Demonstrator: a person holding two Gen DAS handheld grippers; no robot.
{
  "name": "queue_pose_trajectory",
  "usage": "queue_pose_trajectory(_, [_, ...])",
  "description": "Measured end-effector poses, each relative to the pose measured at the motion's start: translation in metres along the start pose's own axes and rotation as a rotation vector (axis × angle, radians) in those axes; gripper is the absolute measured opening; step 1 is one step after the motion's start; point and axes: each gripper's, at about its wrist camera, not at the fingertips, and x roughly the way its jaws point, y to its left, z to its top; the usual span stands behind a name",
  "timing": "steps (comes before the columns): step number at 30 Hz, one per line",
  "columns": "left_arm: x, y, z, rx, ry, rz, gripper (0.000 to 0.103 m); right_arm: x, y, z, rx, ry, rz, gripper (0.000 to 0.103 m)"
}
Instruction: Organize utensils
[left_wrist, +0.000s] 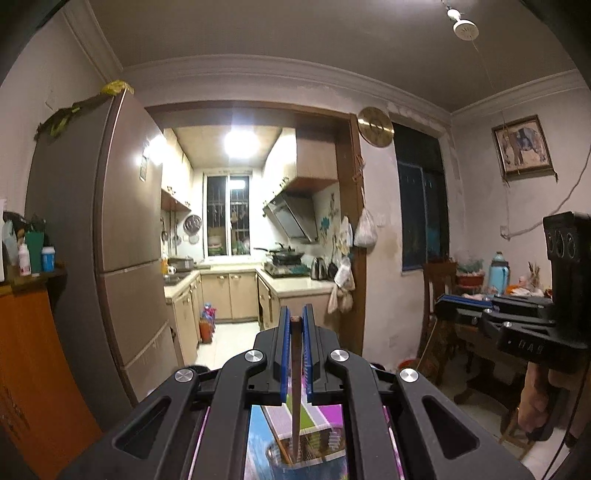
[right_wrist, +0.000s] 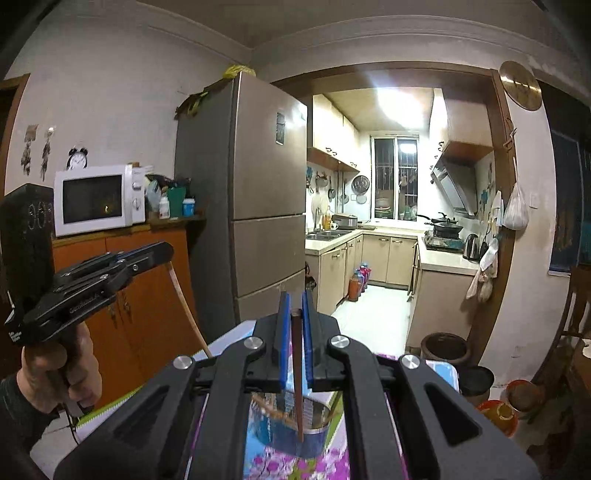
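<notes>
A dim dining room opens ahead, and through a wide wooden doorway the kitchen glows bright under a ceiling light, with pale cabinets, a barred window, a range hood and pans on the stove. A tall brown fridge stands left of that doorway, and beside it, in the right wrist view, a white microwave sits on an orange cabinet with an alarm clock on top. A round brass clock hangs on the wall by the door frame, a framed picture further right. Down below, the surface wears a cloth of purple and pink flowers, and on it stands a metal utensil holder, open-mouthed, with sticks inside. Now the tools: the left tool has its blue pads squeezed together on a dark wooden chopstick, which hangs down towards the holder's mouth. The right tool is likewise clamped on a dark chopstick, whose lower end hangs over the holder. From the right wrist view a second, pale stick slants down from the left tool, beside the orange cabinet. A hand grips the left tool's handle.
</notes>
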Motion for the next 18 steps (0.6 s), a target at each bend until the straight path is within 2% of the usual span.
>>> queue_pose_trajectory(6, [0.036, 0.009, 0.017, -0.025, -0.008, 0.01, 0.008, 0.031, -0.01, 0.012, -0.004, 0.007, -0.008, 0.005])
queue_pose_trajectory(18, [0.096, 0.019, -0.02, -0.046, 0.051, -0.009, 0.008, 0.086, -0.03, -0.018, 0.047, 0.071, 0.001, 0.005])
